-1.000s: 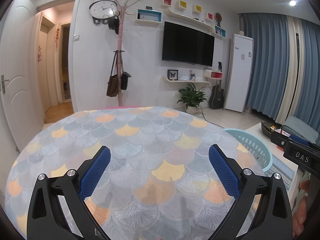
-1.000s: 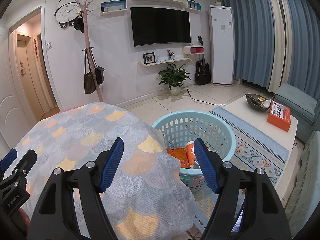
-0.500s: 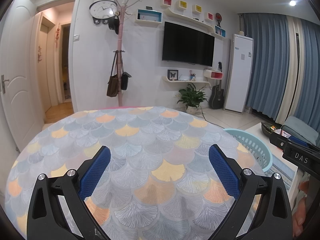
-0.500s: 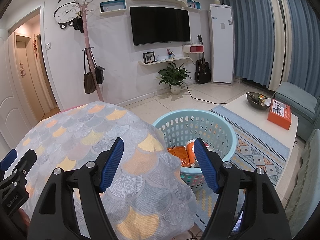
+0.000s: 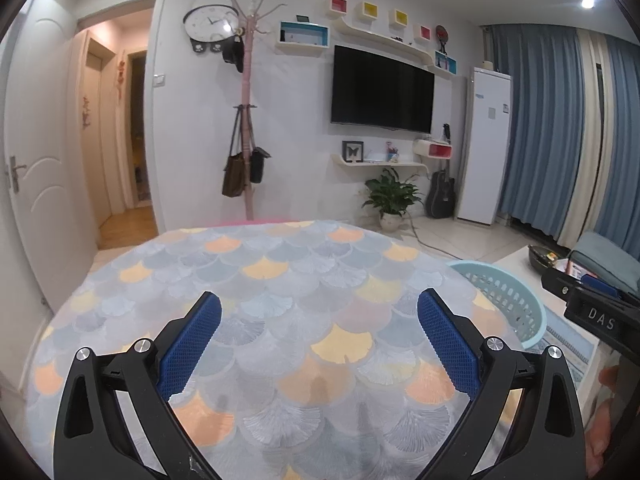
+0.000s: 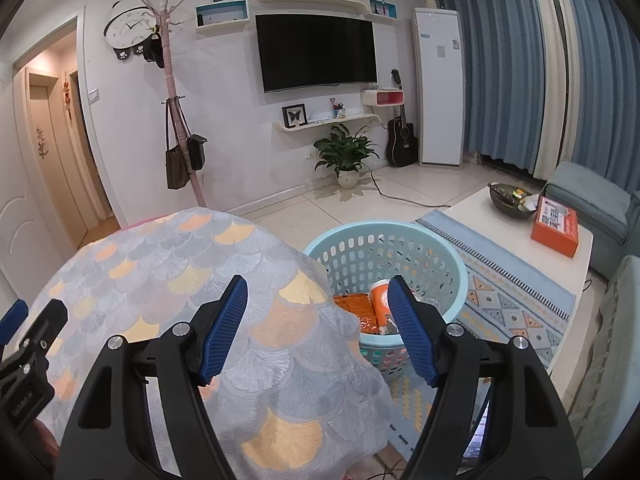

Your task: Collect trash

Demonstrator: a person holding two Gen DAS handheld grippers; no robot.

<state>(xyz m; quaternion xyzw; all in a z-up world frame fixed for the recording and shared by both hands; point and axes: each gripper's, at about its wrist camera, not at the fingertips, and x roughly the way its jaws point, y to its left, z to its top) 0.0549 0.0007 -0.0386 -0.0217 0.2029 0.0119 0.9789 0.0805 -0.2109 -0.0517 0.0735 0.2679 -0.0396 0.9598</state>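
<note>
fingers (image 5: 448,340) of the left gripper (image 5: 318,312) spread wide, nothing between them, over the round table (image 5: 280,280) with its fan-pattern cloth. right gripper (image 6: 318,300) fingers (image 6: 224,320) also spread, empty, above the table edge. trash: orange packet (image 6: 356,312) and orange-white cup (image 6: 380,300) lie inside the pale blue basket (image 6: 400,240), on the floor just beside the table. beyond it a striped rug (image 6: 516,280), then a low white coffee table (image 6: 500,220) carrying an orange box (image 6: 556,220).
</note>
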